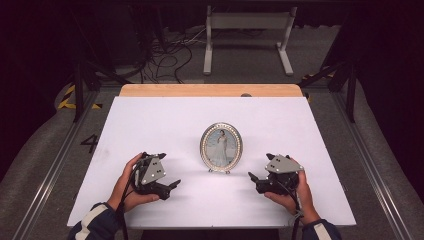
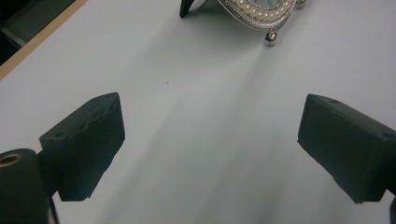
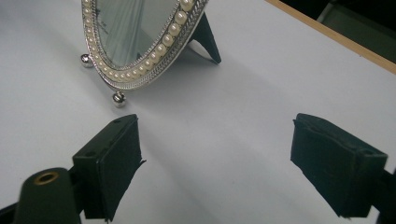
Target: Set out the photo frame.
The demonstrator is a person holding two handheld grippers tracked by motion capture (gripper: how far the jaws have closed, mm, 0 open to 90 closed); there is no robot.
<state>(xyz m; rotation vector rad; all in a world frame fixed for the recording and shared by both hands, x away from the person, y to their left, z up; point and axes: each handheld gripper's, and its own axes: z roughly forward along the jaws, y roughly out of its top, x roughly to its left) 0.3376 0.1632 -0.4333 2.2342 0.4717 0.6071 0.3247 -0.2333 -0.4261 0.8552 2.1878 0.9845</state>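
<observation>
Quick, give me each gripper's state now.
Left gripper: open, holding nothing.
Right gripper: open, holding nothing, beside the oval photo frame.

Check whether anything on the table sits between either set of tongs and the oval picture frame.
Nothing visible does. The oval picture frame stands upright mid-table, with only bare white tabletop between it and the left tongs and the right tongs. Both tongs are open, pointing inward toward it.

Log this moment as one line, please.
frame: upright, mid-table, untouched | left gripper: open, beside frame | right gripper: open, beside frame
</observation>
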